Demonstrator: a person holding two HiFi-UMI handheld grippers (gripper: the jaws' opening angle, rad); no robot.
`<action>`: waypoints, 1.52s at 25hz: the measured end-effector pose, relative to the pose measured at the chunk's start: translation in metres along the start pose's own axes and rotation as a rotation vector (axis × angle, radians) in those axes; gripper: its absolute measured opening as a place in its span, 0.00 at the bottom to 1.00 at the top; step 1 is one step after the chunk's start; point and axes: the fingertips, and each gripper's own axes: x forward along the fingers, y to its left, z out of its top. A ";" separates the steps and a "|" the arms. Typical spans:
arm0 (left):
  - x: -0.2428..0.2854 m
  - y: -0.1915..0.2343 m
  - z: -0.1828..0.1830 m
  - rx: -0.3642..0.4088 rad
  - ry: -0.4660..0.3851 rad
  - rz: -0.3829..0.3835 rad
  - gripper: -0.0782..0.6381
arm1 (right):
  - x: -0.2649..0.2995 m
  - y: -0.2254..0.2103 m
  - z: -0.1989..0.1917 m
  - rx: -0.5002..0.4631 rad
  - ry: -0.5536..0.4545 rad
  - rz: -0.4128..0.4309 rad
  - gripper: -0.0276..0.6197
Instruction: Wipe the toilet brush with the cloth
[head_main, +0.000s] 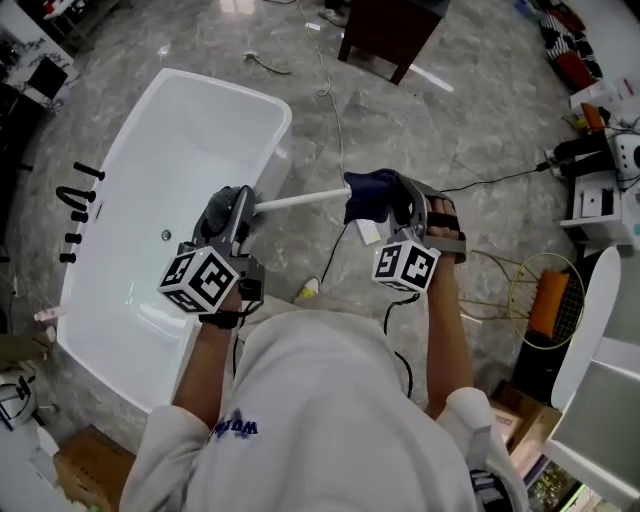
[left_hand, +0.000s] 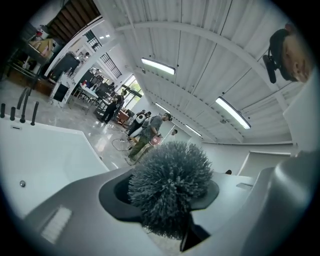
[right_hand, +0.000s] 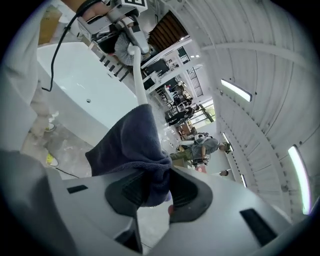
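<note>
Grey marble floor (head_main: 480, 120); a white bathtub (head_main: 180, 150) stands on it; a dark cabinet (head_main: 390, 30) beyond.

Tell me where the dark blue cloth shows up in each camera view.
Head view: centre, cloth draped over the white brush handle.
Left gripper view: not in it; the brush head sits between the jaws.
Right gripper view: centre, pinched between the jaws, covering the handle's near end.
Shared landmark: the white bathtub, in all three.
</note>
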 end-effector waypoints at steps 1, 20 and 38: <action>0.002 -0.003 -0.003 -0.001 0.005 -0.002 0.38 | -0.001 0.001 0.002 -0.004 -0.004 -0.002 0.21; 0.025 -0.024 -0.015 0.065 0.067 -0.030 0.38 | -0.015 0.022 0.047 0.068 -0.132 0.037 0.19; -0.004 0.016 0.000 0.043 0.091 -0.014 0.38 | -0.002 0.027 -0.008 0.088 -0.076 0.064 0.20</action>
